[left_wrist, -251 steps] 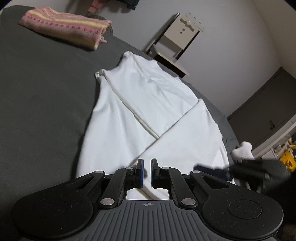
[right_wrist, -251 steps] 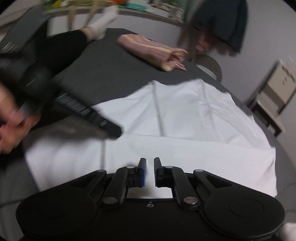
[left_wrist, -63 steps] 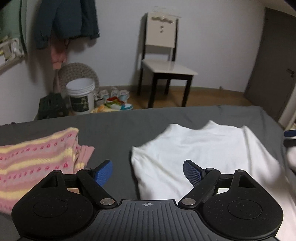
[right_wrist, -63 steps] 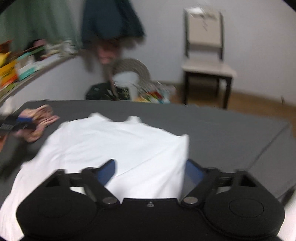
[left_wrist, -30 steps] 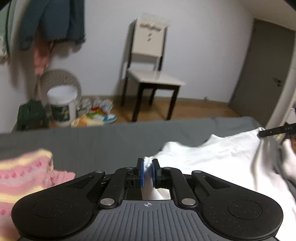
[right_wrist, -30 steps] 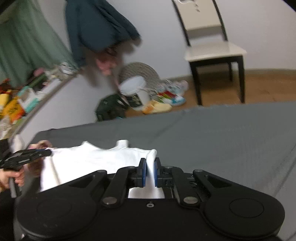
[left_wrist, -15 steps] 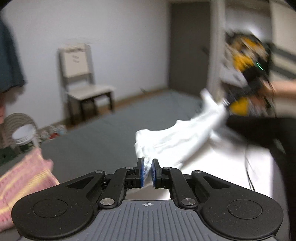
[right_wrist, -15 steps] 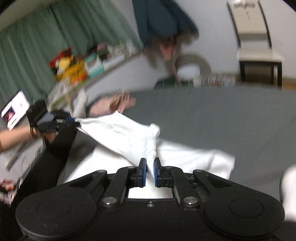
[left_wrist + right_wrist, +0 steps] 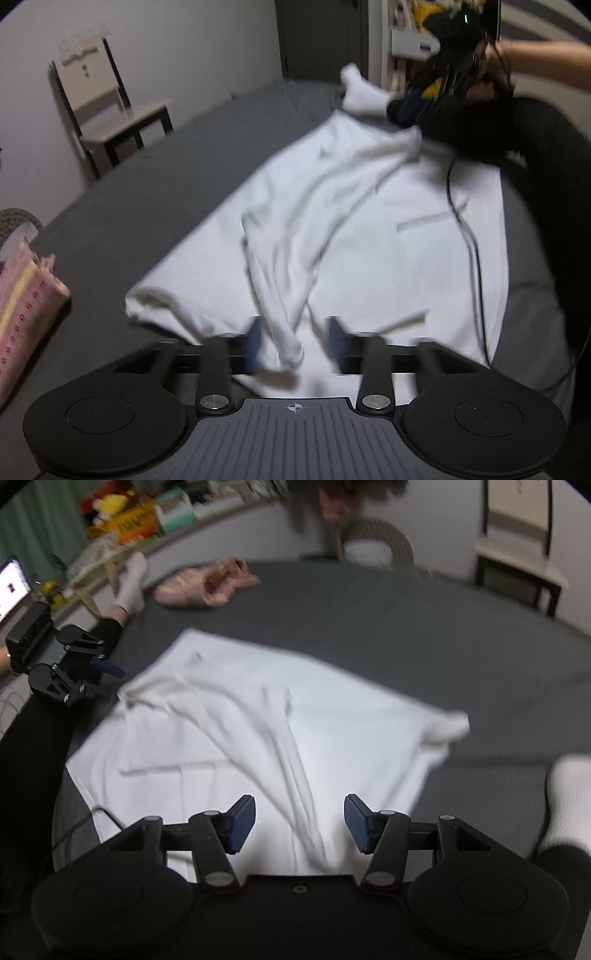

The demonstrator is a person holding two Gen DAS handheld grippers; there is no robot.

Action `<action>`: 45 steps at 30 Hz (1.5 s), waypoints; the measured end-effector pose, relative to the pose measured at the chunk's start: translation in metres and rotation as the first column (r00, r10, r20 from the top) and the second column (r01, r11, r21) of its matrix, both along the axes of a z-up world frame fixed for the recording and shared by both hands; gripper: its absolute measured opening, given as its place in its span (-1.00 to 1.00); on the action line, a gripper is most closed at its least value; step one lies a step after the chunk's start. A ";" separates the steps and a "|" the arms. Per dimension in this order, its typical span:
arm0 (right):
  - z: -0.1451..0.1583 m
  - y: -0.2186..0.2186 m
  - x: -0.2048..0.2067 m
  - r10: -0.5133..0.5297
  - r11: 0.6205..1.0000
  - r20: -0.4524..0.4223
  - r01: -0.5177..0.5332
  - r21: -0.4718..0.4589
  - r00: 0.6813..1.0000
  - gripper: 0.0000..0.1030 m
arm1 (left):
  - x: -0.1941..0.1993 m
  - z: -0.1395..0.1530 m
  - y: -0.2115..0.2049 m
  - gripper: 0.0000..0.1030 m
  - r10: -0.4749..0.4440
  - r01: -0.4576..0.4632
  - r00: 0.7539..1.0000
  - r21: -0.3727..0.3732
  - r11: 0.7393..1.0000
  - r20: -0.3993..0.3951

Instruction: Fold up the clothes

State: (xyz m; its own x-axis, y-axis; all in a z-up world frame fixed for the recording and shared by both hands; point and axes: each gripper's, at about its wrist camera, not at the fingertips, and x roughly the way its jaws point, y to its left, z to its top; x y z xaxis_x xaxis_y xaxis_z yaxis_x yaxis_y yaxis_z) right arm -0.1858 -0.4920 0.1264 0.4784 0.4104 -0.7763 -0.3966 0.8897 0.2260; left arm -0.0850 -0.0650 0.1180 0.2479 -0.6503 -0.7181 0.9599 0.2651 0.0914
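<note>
Bedding of dark grey (image 9: pixel 155 192) stretches under a white shirt (image 9: pixel 369 229) that lies near the person's side of the bed, its upper half doubled over the lower in loose, blurred ridges. A folded pink striped knit (image 9: pixel 22 295) sits well apart at the far left in the left wrist view, and in the right wrist view it lies beyond the shirt near a white-socked foot (image 9: pixel 131 579). A chair (image 9: pixel 107 110) stands against the wall past the bed's edge. A thin black cable (image 9: pixel 469 229) trails across the shirt near the person's dark-trousered leg (image 9: pixel 554 206).

The left gripper (image 9: pixel 294 341) hovers low over the fold with its jaws spread apart, a hanging corner of cloth between them but not pinched. The right gripper (image 9: pixel 299 823) likewise has its blue pads wide apart, a ridge of the shirt running between them untouched. In the left wrist view a bare forearm (image 9: pixel 546 70) reaches in at upper right, holding the right tool above the shirt's far corner.
</note>
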 end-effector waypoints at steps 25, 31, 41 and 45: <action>-0.028 0.075 0.016 0.444 0.896 -0.104 -0.442 0.047 0.890 -0.79 | 0.013 -0.038 -0.041 -0.63 -0.181 0.166 0.958 -0.082 0.983 -0.224; -0.049 0.101 -0.013 0.520 0.830 -0.236 -0.551 -0.089 0.821 -0.77 | -0.035 -0.052 -0.050 -0.61 -0.355 0.384 0.919 0.182 0.905 -0.173; -0.027 0.110 -0.033 0.448 0.877 -0.039 -0.448 -0.172 0.893 -0.06 | -0.074 -0.036 -0.044 0.69 -0.398 0.386 0.905 0.104 0.916 0.148; -0.037 0.126 -0.027 0.469 0.855 -0.041 -0.465 -0.232 0.882 -0.11 | -0.083 -0.050 -0.067 0.71 -0.454 0.420 0.866 0.188 0.888 0.208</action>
